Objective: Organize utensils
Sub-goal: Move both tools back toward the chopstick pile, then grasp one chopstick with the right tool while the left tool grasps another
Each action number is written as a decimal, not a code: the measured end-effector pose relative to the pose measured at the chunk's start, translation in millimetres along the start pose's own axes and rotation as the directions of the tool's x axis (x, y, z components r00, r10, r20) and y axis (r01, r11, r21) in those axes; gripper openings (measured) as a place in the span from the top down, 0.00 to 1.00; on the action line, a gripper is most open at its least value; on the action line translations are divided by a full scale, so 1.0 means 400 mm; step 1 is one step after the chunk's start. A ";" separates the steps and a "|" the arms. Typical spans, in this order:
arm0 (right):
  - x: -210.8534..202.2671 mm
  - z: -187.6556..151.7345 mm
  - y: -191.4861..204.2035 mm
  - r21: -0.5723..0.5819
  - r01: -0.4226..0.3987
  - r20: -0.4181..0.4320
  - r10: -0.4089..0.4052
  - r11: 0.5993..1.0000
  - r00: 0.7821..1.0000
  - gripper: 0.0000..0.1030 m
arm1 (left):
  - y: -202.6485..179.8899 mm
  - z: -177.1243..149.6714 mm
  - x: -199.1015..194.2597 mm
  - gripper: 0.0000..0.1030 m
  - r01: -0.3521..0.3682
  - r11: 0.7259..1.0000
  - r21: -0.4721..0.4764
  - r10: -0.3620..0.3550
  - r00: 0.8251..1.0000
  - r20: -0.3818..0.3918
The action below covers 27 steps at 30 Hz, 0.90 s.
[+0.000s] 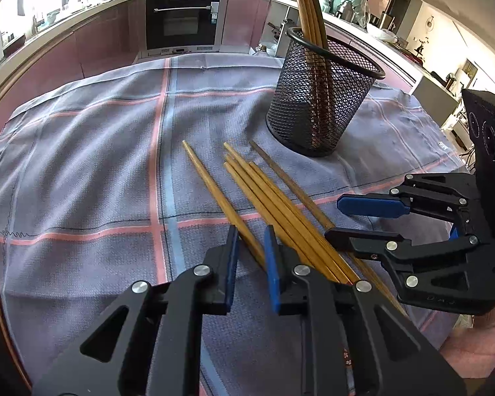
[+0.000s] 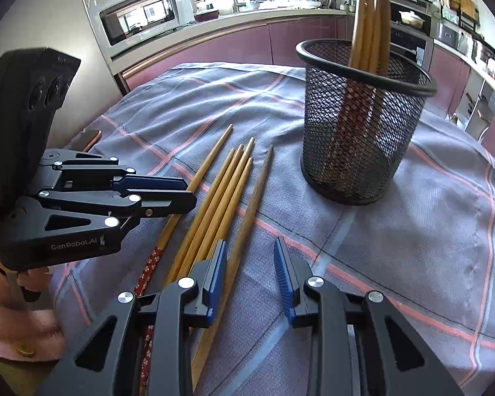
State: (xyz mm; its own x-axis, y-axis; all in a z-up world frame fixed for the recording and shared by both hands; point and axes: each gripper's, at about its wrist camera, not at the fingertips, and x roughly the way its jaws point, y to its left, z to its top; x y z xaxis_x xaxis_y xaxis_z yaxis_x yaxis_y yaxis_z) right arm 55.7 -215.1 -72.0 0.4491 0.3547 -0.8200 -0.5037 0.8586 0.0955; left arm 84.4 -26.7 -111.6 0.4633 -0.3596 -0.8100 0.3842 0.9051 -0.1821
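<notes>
Several wooden chopsticks lie side by side on a checked cloth. More chopsticks stand in a black mesh basket just beyond them. My left gripper straddles the leftmost chopstick. Its jaws stand narrow and a sliver of gap still shows beside the stick. My right gripper is open low over the darker rightmost chopstick, which runs close to its left pad.
The cloth covers a round table; a copper-coloured flat object lies at its left edge. Kitchen cabinets and an oven stand behind. A hand in a pink sleeve holds the left gripper.
</notes>
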 end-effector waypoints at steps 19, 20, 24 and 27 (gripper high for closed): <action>0.014 0.016 -0.019 0.061 -0.014 0.020 0.013 0.998 1.000 0.95 | 0.017 0.008 0.001 0.89 0.002 0.998 -0.058 -0.002 1.000 0.001; 0.013 0.014 -0.022 0.064 -0.014 0.019 0.013 0.998 1.000 0.95 | 0.019 0.006 0.000 0.89 0.003 0.998 -0.063 -0.003 1.000 0.001; 0.008 0.010 -0.024 0.058 0.000 0.011 -0.001 0.998 1.000 0.95 | 0.020 0.002 -0.004 0.88 -0.011 0.998 -0.063 0.011 1.000 -0.006; 0.011 0.015 -0.021 0.051 0.016 0.005 -0.016 0.999 1.000 0.94 | 0.016 0.007 0.000 0.87 -0.034 0.998 -0.049 0.034 0.999 -0.010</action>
State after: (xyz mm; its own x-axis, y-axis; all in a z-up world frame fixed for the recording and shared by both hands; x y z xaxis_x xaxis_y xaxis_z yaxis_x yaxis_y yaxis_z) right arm 66.5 -218.6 -73.0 0.4607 0.3423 -0.8189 -0.4584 0.8818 0.1108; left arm 89.0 -21.7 -111.3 0.4682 -0.3263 -0.8212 0.3287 0.9270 -0.1809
